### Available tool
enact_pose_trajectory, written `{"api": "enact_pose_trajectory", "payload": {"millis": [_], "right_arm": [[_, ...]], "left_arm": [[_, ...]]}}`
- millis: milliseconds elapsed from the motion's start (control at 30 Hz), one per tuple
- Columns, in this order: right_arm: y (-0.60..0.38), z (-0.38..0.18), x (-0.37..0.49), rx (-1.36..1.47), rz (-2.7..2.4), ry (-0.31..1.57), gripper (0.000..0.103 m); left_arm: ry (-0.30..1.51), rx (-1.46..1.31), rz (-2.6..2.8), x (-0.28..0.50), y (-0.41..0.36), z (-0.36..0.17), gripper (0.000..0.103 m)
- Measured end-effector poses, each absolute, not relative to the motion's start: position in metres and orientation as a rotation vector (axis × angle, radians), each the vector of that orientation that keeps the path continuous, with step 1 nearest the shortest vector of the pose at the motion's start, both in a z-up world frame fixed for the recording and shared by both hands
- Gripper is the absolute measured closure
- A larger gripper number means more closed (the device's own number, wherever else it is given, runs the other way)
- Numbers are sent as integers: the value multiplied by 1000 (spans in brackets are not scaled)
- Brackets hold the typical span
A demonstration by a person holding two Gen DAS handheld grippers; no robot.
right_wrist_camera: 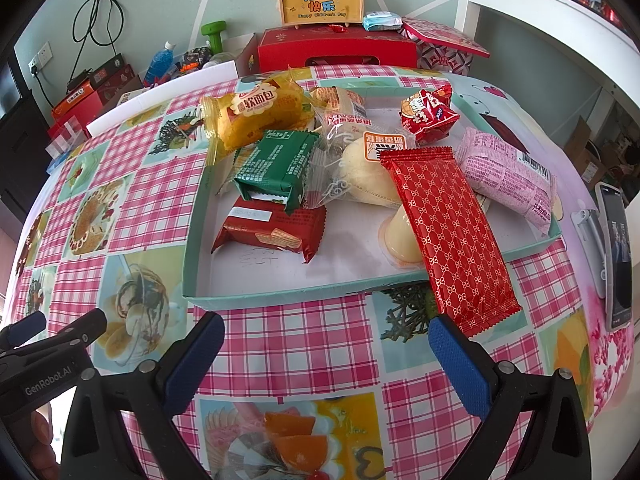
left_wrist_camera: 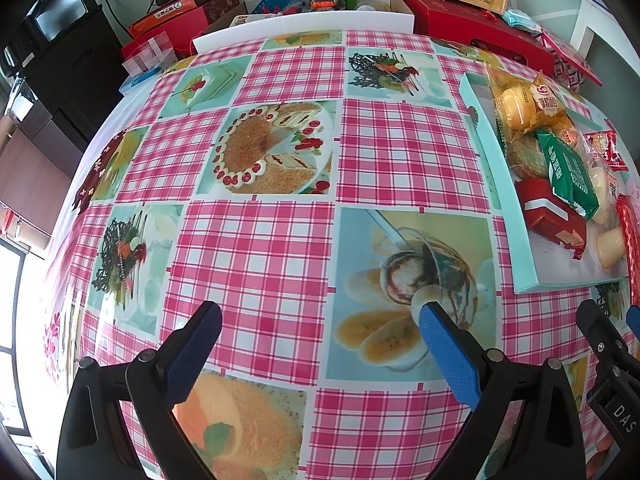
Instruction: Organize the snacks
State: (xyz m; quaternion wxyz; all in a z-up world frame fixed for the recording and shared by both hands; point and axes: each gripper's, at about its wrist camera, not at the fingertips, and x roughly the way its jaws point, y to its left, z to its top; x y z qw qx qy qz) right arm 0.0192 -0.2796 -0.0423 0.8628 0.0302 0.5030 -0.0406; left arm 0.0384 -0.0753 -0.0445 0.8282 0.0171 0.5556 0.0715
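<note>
A shallow teal tray [right_wrist_camera: 224,296] [left_wrist_camera: 486,168] on the pink checked tablecloth holds several wrapped snacks: a yellow bread pack [right_wrist_camera: 256,116], a green pack [right_wrist_camera: 276,164], a dark red biscuit pack [right_wrist_camera: 272,232], a clear-wrapped bun [right_wrist_camera: 360,168], a small red pouch [right_wrist_camera: 430,114], a pink pack [right_wrist_camera: 504,172] and a jelly cup [right_wrist_camera: 400,236]. A long red patterned wrapper [right_wrist_camera: 452,232] lies across the tray's near rim, its end on the cloth beside my right finger. My right gripper [right_wrist_camera: 326,340] is open and empty, just short of the tray. My left gripper [left_wrist_camera: 320,326] is open over bare cloth, left of the tray.
Red gift boxes [right_wrist_camera: 336,50], a yellow children's day case [right_wrist_camera: 322,0], a bottle [right_wrist_camera: 158,62] and a green dumbbell [right_wrist_camera: 214,34] crowd the table's far edge. A phone on a stand [right_wrist_camera: 618,256] is at the right edge. A white shelf [right_wrist_camera: 552,12] rises behind.
</note>
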Motion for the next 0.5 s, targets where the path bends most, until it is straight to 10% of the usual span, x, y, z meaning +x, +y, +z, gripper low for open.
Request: {"api": "enact_pose_trajectory", "payload": {"millis": [500], "right_arm": [[-280,-42,20,63,-85,1056,0]], "left_arm": [[1179,37,151,38,-74,-44,4]]}}
